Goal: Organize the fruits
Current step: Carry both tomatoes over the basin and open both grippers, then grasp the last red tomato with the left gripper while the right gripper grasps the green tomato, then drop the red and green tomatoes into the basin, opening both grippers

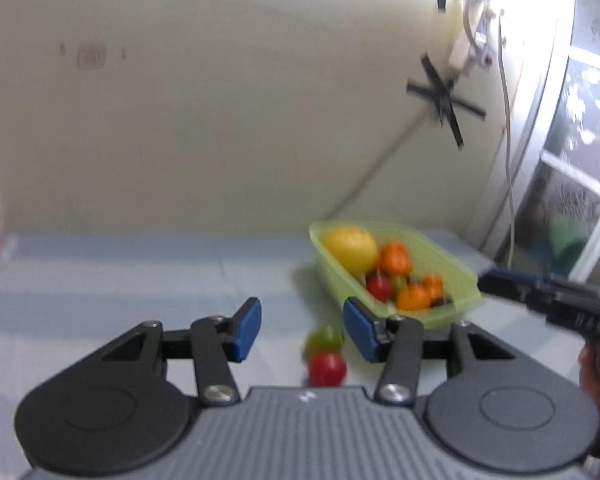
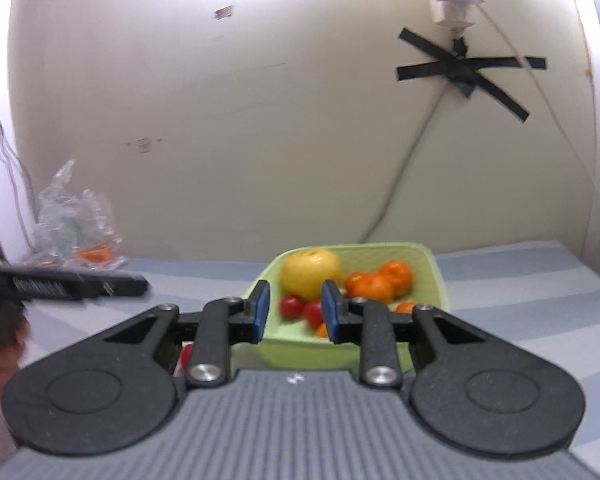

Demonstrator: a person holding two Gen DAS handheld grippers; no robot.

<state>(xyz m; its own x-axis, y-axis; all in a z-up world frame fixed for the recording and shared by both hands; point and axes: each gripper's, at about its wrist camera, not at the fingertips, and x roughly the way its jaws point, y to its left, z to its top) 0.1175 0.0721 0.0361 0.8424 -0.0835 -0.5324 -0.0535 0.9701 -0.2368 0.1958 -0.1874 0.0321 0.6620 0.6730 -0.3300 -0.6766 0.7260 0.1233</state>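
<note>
A light green basket (image 1: 452, 276) stands on the pale blue table and holds a big yellow fruit (image 1: 352, 250), several oranges (image 1: 396, 258) and a small red fruit (image 1: 379, 286). My left gripper (image 1: 304, 330) is open just left of the basket. Below its gap a green fruit (image 1: 324, 338) and a red fruit (image 1: 327, 368) lie on the table, touched by neither pad. My right gripper (image 2: 296, 314) is open and empty, over the near rim of the basket (image 2: 436, 272), facing the yellow fruit (image 2: 310, 272) and red fruits (image 2: 292, 306).
A crumpled clear plastic bag (image 2: 72, 220) with something orange inside sits at the far left by the wall. Cables and black tape (image 2: 464, 70) hang on the wall behind the basket. A window (image 1: 572, 152) lies to the right. Each gripper shows at the other view's edge.
</note>
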